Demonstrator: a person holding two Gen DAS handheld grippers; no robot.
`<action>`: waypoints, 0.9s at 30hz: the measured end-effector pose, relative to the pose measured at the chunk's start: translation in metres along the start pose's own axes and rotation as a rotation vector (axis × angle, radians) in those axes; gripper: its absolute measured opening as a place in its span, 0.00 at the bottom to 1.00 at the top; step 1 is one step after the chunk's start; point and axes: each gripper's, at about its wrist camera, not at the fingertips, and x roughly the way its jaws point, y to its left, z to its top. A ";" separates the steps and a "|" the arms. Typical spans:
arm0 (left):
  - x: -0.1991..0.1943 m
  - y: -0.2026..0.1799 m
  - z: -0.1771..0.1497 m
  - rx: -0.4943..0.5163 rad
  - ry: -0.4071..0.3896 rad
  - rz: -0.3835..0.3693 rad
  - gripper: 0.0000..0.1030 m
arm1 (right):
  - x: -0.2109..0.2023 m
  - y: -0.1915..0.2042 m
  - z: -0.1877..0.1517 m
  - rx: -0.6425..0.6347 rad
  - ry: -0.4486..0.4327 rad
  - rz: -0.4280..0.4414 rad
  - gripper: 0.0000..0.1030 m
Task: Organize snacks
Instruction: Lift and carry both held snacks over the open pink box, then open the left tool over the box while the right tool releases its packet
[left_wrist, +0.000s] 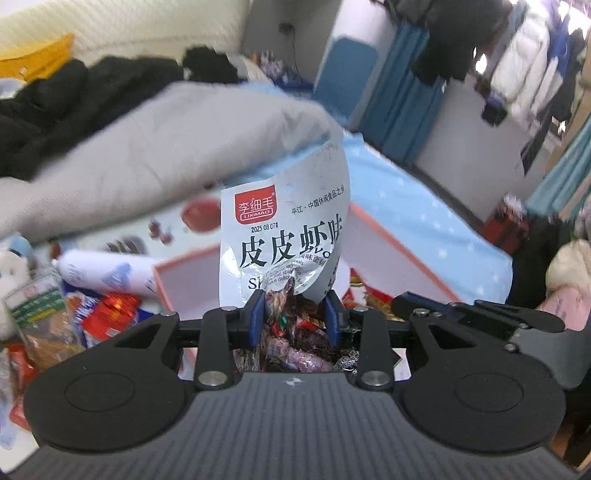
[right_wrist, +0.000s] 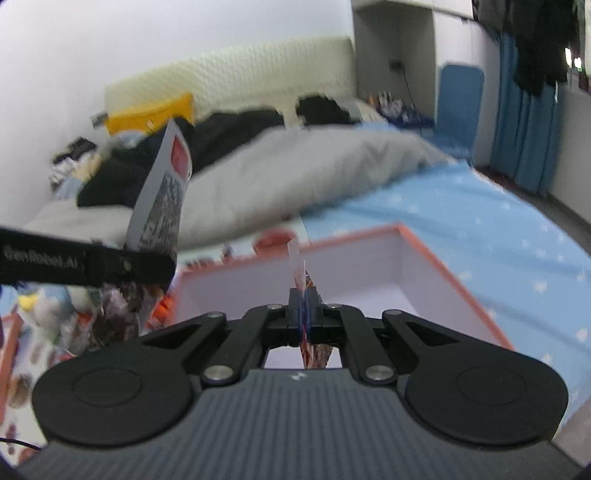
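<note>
Above the box (right_wrist: 424, 266) on the bed, the left gripper (left_wrist: 294, 314) fingers are gripping a light, crinkly, likely slippery snack bag (left_wrist: 284, 236) low down, while the right gripper (right_wrist: 303, 306) is pinching a thin packet (right_wrist: 299, 269) edge.

The snack bag (left_wrist: 284, 240) at the centre of the left wrist view is silver-white with black characters and a red logo square. Below it, the gripper pads (left_wrist: 257, 314) are blue on black linkages. The open box (right_wrist: 369, 266) at the centre right of the right wrist view has an orange-pink rim and pale white-lilac inside walls. The bedsheet (right_wrist: 480, 229) on the right is light blue with small white stars. A grey quilt (left_wrist: 147, 147) fills the upper left, black clothing (left_wrist: 74, 99) above it. A yellow item (right_wrist: 151, 110) lies against the cream, textured headboard (right_wrist: 229, 70).
</note>
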 end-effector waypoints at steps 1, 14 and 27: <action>0.010 -0.002 -0.001 0.009 0.017 0.008 0.37 | 0.005 -0.003 -0.007 0.007 0.020 -0.009 0.05; 0.051 0.026 -0.025 -0.074 0.102 0.050 0.70 | 0.025 -0.013 -0.041 0.071 0.119 -0.028 0.33; -0.031 0.033 -0.014 -0.083 -0.022 0.054 0.70 | -0.024 0.008 -0.011 0.044 -0.021 0.018 0.56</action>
